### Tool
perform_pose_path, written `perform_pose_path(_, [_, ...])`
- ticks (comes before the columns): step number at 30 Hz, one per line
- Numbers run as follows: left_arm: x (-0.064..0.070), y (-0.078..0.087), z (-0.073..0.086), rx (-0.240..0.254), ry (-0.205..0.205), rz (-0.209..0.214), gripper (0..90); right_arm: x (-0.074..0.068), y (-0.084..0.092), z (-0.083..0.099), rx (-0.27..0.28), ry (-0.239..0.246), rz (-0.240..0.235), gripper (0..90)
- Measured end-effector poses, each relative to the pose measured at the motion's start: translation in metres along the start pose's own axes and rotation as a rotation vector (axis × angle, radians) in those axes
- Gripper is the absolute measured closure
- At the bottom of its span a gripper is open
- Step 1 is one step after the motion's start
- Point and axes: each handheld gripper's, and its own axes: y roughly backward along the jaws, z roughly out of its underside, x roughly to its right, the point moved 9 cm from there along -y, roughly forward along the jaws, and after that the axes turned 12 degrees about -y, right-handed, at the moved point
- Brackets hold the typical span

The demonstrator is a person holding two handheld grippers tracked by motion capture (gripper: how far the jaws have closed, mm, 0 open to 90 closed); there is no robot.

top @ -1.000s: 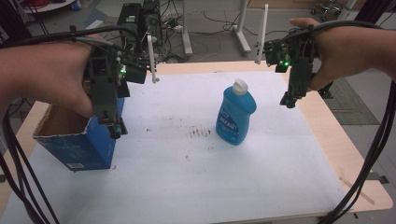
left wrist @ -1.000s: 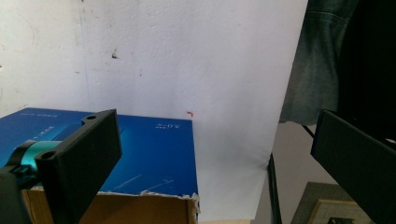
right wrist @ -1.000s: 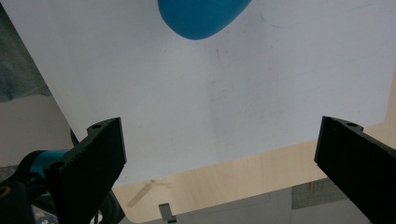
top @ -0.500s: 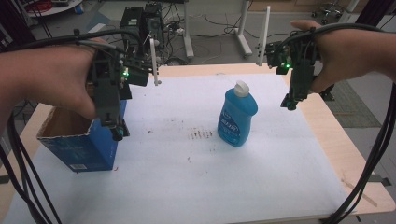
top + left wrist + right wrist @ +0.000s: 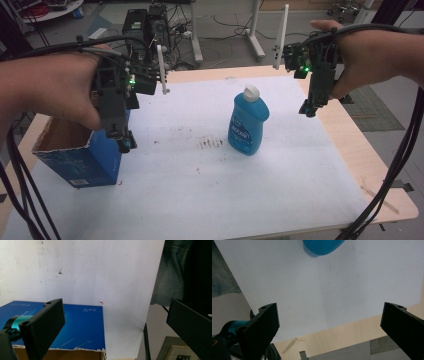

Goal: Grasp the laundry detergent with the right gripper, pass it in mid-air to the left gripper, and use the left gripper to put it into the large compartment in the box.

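Jaws apart on both sides, nothing between them: my left gripper (image 5: 126, 142) hangs over the open blue box (image 5: 82, 160) at the desk's (image 5: 280, 200) nine o'clock edge, my right gripper (image 5: 309, 107) hovers near two o'clock, well apart from the blue bottle (image 5: 248, 122) standing upright a little past the desk's centre. In the left gripper view the box's blue side (image 5: 82, 327) and torn cardboard rim lie just below the jaws; in the right gripper view the bottle's rounded base (image 5: 322, 246) sits at twelve o'clock, over white sheet. I judge the bottle a smooth plastic one, likely slippery and somewhat heavy if full, its walls giving under a hard squeeze. I would take it across the narrower shoulder below the white cap, not the broad belly. The box looks light and stiff, with soft edges.
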Motion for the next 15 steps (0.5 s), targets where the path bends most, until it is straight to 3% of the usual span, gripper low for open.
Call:
perform_pose_path(6, [-0.001,0.001,0.002,0.006,-0.002,-0.016,1.7,-0.004,-0.002,0.003,0.035,-0.042,-0.006,1.0])
perform_pose_path(15, [0.007,-0.001,0.007,0.005,-0.006,-0.017,1.8,-0.025,-0.027,0.013,0.139,-0.151,-0.086,1.0])
